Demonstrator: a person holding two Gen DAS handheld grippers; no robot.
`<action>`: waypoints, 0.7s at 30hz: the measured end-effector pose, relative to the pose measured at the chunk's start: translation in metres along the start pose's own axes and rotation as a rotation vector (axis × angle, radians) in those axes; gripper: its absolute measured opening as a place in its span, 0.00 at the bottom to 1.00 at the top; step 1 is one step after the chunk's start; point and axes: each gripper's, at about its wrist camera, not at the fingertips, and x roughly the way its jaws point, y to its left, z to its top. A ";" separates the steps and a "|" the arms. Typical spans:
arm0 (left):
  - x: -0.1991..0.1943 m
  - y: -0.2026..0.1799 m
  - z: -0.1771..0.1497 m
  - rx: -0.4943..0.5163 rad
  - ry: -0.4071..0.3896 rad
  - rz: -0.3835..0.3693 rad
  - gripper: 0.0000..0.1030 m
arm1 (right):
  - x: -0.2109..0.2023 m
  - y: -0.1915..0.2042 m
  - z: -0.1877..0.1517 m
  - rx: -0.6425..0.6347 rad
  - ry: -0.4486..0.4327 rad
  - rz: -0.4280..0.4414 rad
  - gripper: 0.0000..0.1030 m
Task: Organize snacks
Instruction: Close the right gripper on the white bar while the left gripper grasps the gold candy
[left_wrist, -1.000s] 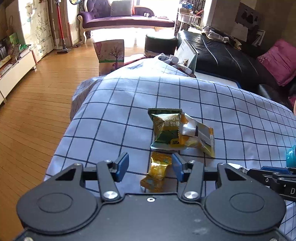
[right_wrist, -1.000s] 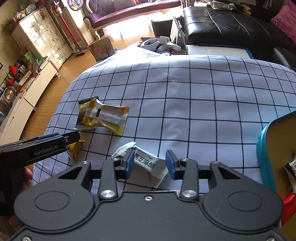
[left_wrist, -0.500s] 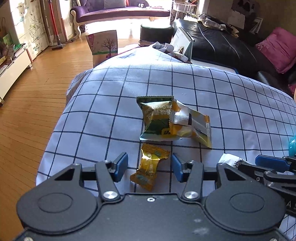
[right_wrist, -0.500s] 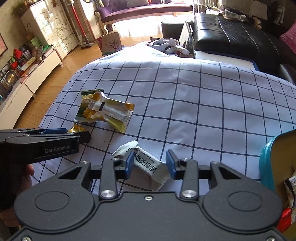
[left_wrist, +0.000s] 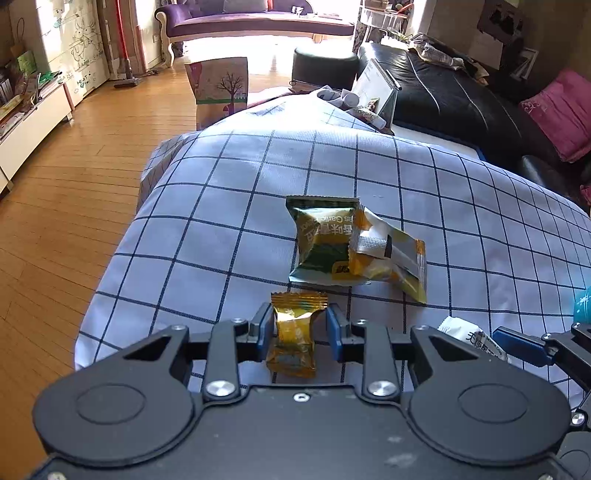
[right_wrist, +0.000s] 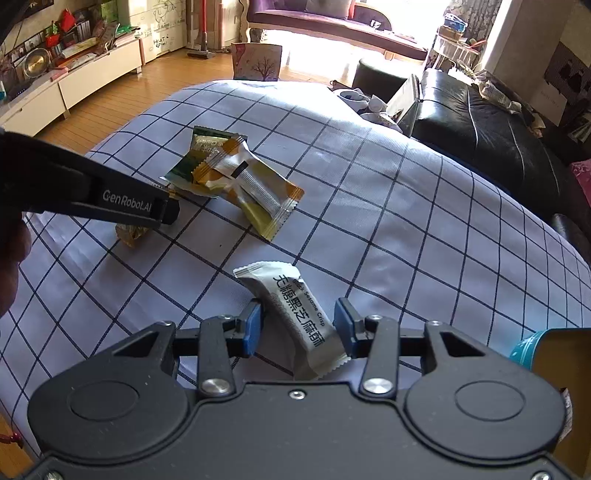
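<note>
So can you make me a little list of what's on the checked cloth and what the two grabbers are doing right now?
surface: blue-and-white checked cloth
left gripper: jaws just closing on the small gold foil candy; left pad touches it, right pad close beside it
right gripper: jaws just opening, astride the white sesame crisp packet
pile: yellow-and-silver packet lying on the dark green packet
container: teal tin at the right edge

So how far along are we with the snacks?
Done: hard to say; the teal tin barely shows at the edge. In hand: the left gripper jaws have just been closing round the gold candy, with a gap at one pad; the right gripper jaws have just been opening and straddle the white packet without gripping it. Left: both of those, plus the green packet and yellow packet, which overlap.
</note>
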 end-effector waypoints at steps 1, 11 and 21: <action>0.000 0.000 0.000 -0.002 -0.002 0.000 0.29 | 0.001 -0.003 0.002 0.025 0.009 0.013 0.51; -0.001 0.000 -0.001 -0.022 0.000 -0.006 0.29 | 0.008 -0.023 0.011 0.175 0.085 0.065 0.47; -0.008 -0.002 -0.002 -0.040 -0.035 0.020 0.29 | -0.014 -0.037 0.003 0.337 0.030 0.115 0.27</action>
